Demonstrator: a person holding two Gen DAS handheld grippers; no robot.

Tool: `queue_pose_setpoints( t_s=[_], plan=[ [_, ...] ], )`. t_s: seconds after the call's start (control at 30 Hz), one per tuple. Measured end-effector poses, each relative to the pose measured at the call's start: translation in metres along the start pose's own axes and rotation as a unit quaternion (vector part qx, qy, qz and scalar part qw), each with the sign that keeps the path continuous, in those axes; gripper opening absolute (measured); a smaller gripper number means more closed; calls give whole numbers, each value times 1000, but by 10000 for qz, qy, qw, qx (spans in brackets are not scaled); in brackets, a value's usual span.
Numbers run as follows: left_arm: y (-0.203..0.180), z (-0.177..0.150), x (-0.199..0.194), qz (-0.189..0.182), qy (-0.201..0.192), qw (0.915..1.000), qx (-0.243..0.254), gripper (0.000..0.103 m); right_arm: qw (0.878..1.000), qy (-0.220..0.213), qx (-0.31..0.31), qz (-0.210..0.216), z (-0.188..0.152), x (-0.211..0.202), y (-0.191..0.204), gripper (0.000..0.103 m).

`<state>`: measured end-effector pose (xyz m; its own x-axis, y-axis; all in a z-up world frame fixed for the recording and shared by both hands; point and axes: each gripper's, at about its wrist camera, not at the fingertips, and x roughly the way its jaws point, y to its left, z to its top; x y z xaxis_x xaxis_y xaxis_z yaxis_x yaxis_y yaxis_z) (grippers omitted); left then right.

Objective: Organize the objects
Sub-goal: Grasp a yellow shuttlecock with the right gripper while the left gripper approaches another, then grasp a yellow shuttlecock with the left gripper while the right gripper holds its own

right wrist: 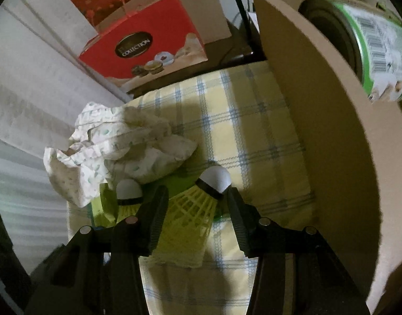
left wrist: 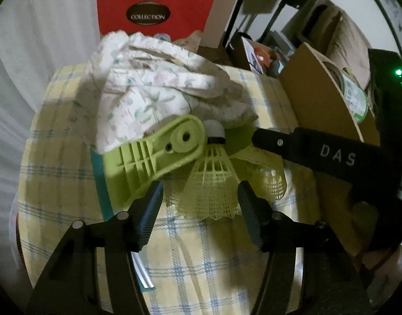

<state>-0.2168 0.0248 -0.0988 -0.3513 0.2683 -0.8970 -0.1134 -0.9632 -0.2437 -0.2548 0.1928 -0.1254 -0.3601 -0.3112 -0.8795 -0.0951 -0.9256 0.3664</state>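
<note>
Two yellow-green plastic shuttlecocks with white corks lie on a yellow plaid cloth (left wrist: 201, 257). In the left wrist view one shuttlecock (left wrist: 211, 183) sits between my left gripper's (left wrist: 198, 194) pads, which touch its skirt on both sides. The other shuttlecock (left wrist: 269, 181) lies just to its right, its cork hidden under a black finger (left wrist: 306, 149) of my right gripper. In the right wrist view my right gripper (right wrist: 195, 199) is shut on that shuttlecock (right wrist: 190, 215), with the cork sticking out past the fingertips. The left one's cork (right wrist: 128, 187) shows beside it.
A lime-green ribbed plastic part (left wrist: 159, 155) and a crumpled floral cloth (left wrist: 153, 86) lie just behind the shuttlecocks. A cardboard box (right wrist: 319, 131) holding a green-labelled can (right wrist: 379, 39) stands close on the right. A red "COLLECTION" box (left wrist: 148, 15) leans at the back.
</note>
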Motion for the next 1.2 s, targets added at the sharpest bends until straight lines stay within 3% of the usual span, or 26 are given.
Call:
queue_pose_setpoints(
  t_s=[0.1,0.4,0.73,0.8,0.93,1.0,1.2],
  plan=[
    [-4,-4,4,-59,79,9999,33,43,10000,37,-77,26,-2,0,2,45],
    [-3,-12,-6,-123,-32,9999,-52,19,9991,-168,-369,154,-6,-10,10,29],
    [7,-25,-44,-320,-369,9986,-199,12,9956,-572,-649,347,-23,-54,19,25],
    [8,-28,-52,-347,-437,9982,-203,2,9950,-616,-681,390,-26,-62,20,24],
    [4,-30,-67,-355,-548,9978,-143,2,9935,-731,-737,477,-32,-80,21,24],
    [3,-31,-72,-319,-587,9977,-106,2,9926,-780,-777,512,-36,-90,21,3],
    [7,-39,-72,-162,-485,9987,-54,2,9919,-773,-921,420,-49,-105,18,7]
  ],
)
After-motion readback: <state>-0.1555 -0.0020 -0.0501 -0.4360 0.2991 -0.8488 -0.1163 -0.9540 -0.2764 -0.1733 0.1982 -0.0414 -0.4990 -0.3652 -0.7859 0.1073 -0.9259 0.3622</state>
